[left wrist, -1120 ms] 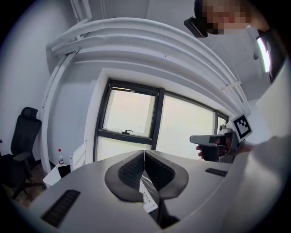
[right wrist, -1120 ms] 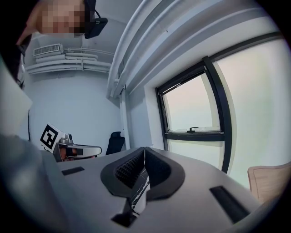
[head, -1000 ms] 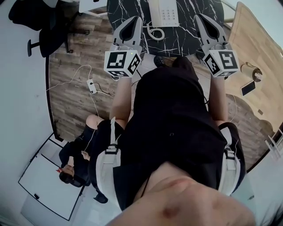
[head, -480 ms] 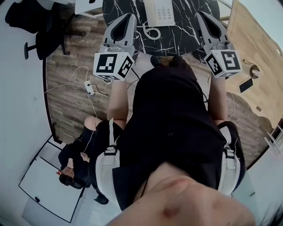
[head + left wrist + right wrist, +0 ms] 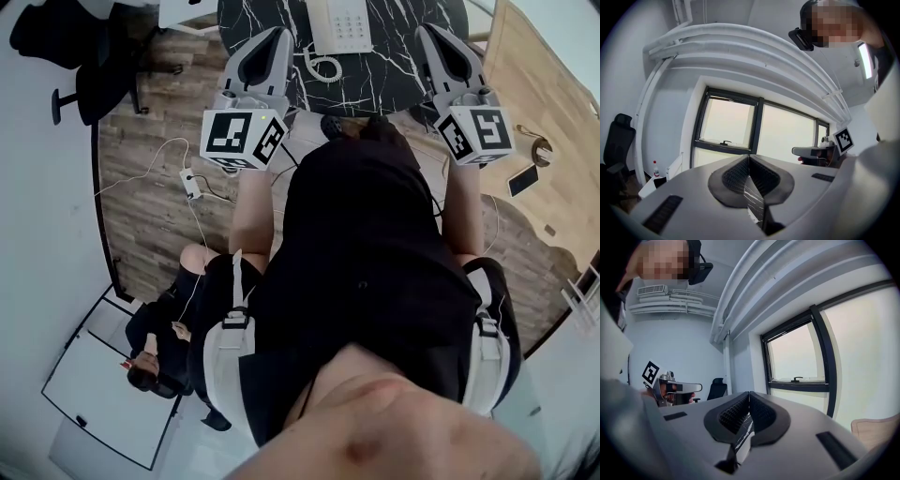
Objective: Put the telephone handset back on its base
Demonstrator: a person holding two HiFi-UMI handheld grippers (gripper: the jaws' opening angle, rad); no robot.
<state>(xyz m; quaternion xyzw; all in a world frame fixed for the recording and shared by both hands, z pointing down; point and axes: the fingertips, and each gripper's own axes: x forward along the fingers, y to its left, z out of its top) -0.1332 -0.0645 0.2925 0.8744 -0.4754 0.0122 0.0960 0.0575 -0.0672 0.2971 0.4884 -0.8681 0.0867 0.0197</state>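
The white telephone base (image 5: 342,23) with its keypad lies on the black marble table (image 5: 394,70) at the top of the head view, cut by the frame edge. Its coiled cord (image 5: 323,67) curls on the table just below it. I see no handset in any view. My left gripper (image 5: 270,42) is held over the table's left rim, left of the phone, its jaws shut with nothing between them (image 5: 749,161). My right gripper (image 5: 434,39) hovers over the table's right part, also shut and empty (image 5: 749,399). Both gripper views look upward at a window and ceiling.
A black office chair (image 5: 66,42) stands at the upper left. A power strip (image 5: 191,183) with cables lies on the wooden floor. A seated person (image 5: 173,323) is at the lower left. A light wooden table (image 5: 548,94) with a dark phone (image 5: 521,181) is at the right.
Over the last second my left gripper shifted a little to the left and farther from the right one. The right gripper has barely moved. Both stayed shut.
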